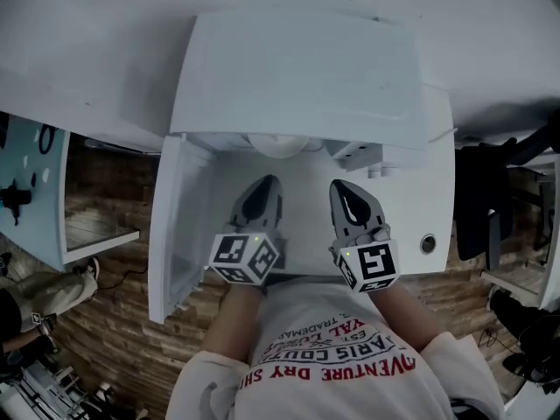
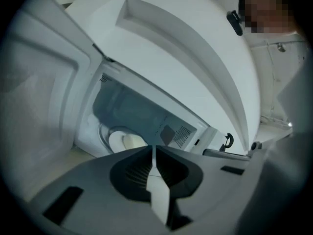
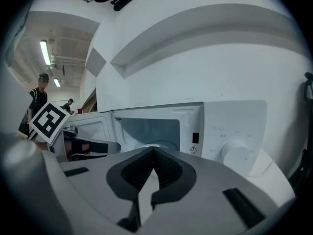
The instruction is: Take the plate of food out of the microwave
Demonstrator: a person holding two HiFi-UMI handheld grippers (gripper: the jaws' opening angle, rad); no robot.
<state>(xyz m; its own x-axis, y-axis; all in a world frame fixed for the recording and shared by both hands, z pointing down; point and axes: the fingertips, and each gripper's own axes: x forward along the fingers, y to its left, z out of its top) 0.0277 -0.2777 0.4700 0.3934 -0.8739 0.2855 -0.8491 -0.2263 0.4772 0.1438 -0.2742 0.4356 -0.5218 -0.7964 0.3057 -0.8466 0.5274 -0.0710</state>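
- Two tools show in the head view: the left hand-held gripper [image 1: 265, 182] and the right hand-held gripper [image 1: 341, 186], side by side in front of the open white microwave [image 1: 306, 86]. Its door [image 1: 175, 226] swings out to the left. The plate [image 1: 278, 145] sits deep inside.
- Left gripper view: its jaws are pressed together with nothing between them. Past the tips, the plate holds pale food [image 2: 132, 141] inside the microwave.
- Right gripper view: its jaws are together too, holding nothing. A round knob [image 3: 236, 153] sits on the right.
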